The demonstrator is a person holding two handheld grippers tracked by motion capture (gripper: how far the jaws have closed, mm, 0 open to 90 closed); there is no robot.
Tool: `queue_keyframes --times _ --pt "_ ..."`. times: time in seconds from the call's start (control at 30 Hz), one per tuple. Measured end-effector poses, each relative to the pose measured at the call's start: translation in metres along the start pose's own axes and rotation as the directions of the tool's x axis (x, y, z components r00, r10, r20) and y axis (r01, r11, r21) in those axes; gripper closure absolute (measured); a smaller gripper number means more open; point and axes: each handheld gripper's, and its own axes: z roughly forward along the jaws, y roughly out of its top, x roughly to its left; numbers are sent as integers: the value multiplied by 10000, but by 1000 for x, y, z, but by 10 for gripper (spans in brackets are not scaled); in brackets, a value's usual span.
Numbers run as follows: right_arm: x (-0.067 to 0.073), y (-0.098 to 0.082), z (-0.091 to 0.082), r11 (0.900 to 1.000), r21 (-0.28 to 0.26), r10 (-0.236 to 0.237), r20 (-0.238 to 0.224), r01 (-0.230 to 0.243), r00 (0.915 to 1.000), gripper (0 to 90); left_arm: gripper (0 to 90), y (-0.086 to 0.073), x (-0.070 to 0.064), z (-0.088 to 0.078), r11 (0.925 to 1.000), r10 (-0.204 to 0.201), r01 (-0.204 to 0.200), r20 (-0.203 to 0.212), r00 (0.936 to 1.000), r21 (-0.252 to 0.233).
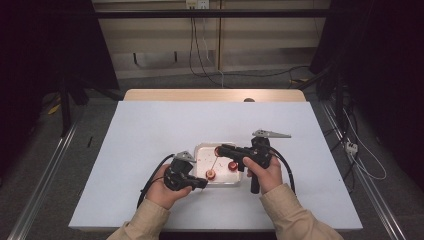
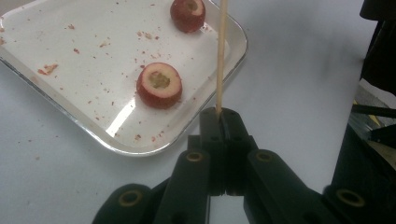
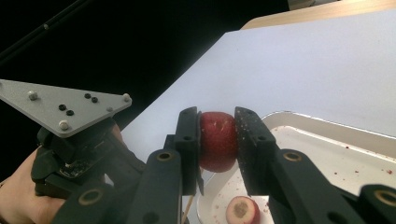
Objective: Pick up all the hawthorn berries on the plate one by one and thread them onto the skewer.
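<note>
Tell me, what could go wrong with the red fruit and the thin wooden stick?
The left gripper is shut on the very end of the thin wooden stick, so the stick might bend or snap when pushed. The right gripper squeezes a round red fruit piece above the shallow white tray; it could slip out or get squashed. Two more cored red pieces lie in the tray and could get knocked.

The thin wooden skewer (image 2: 221,56) runs off the top edge of the left gripper view. The right gripper (image 3: 217,142) covers both sides of the round red fruit piece (image 3: 217,140).
</note>
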Motion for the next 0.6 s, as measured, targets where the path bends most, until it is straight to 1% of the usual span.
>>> queue_keyframes --times 0.07,0.13,0.2,0.23,0.27,0.3,0.33,0.37,0.4,0.43,0.47,0.53,0.6 --pt "1 0 1 10000 -23 -49 -22 49 10000 722 899 0 -1 0 10000 -35 35 -154 9999 -47" --pt "1 -1 0 9999 -55 -122 32 122 9999 722 900 0 -2 0 9999 -83 81 -166 9998 -116" --pt "1 0 -1 9996 -125 -242 33 242 9997 717 899 0 -1 0 9994 -247 250 122 9996 -254" --pt "1 -1 -1 9994 -250 -234 62 236 9997 682 899 0 -1 0 9984 -381 390 227 9990 -402" --pt "0 -2 -1 9993 -363 -31 113 35 9999 576 900 1 0 -1 9987 -340 350 276 9990 -362" --pt "-1 -3 0 9985 -490 232 138 -225 9996 515 899 1 -1 -1 9990 -310 315 163 9994 -332" --pt "-1 -5 0 9981 -534 326 90 -320 9994 552 900 0 0 -1 9989 -314 319 159 9994 -333" --pt "-1 -7 1 9986 -468 256 111 -251 9996 565 899 0 1 -1 9986 -347 355 201 9992 -383" --pt "-1 -9 2 9991 -383 165 214 -157 9996 550 899 0 1 -1 9986 -356 363 197 9992 -383" --pt "-1 -11 4 9993 -330 166 235 -158 9996 545 899 0 1 0 9987 -333 340 174 9993 -380" --pt "-2 -13 5 9996 -228 171 219 -166 9996 557 899 0 1 0 9989 -313 320 199 9993 -353" --pt "-1 -14 6 9995 -307 111 196 -105 9997 571 899 0 0 2 9992 -282 287 171 9995 -286" --pt "0 -14 8 9994 -307 177 160 -172 9997 578 899 0 -1 3 9994 -231 236 192 9995 -264"
